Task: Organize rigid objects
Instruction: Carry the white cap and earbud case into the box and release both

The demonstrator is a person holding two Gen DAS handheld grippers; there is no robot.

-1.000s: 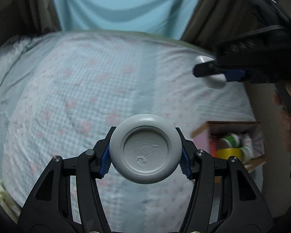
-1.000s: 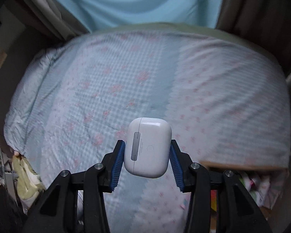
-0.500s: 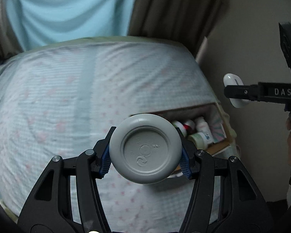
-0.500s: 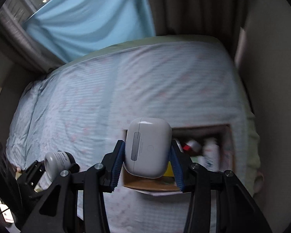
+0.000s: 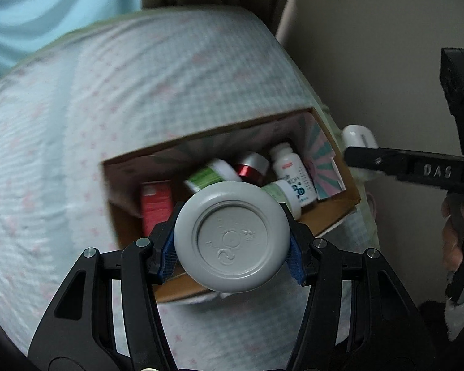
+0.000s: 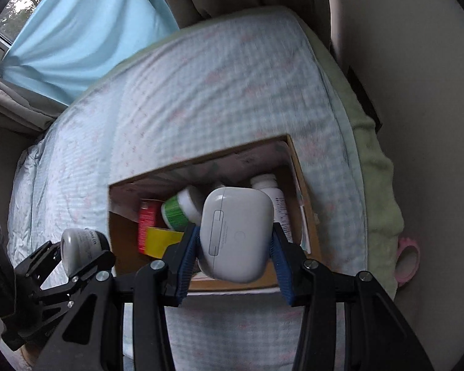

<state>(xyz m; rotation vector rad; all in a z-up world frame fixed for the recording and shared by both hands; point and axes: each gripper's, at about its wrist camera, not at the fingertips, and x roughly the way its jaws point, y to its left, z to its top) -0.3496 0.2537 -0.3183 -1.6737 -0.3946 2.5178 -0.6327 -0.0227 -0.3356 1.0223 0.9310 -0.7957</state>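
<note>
My left gripper [image 5: 232,247] is shut on a round grey jar [image 5: 232,236], held bottom-first above the near edge of an open cardboard box [image 5: 120,216] on the bed. My right gripper [image 6: 235,244] is shut on a white earbuds case [image 6: 235,232], held over the same box [image 6: 123,232]. The box holds white bottles [image 5: 289,164], a green-labelled bottle [image 6: 178,208], a red-lidded jar [image 5: 252,168] and a red packet [image 5: 154,204]. The right gripper with the case [image 5: 358,136] shows at right in the left wrist view. The left gripper with the jar [image 6: 77,247] shows at lower left in the right wrist view.
The box sits near the right edge of a bed with a pale blue checked sheet [image 5: 108,92]. A beige wall [image 5: 371,46] runs along the right. Blue and brown curtains [image 6: 77,31] hang behind the bed. A pink tape roll [image 6: 406,259] lies by the wall.
Both grippers have swung right from over the bed to over the box, each still holding its object. The box now fills the middle of both views.
</note>
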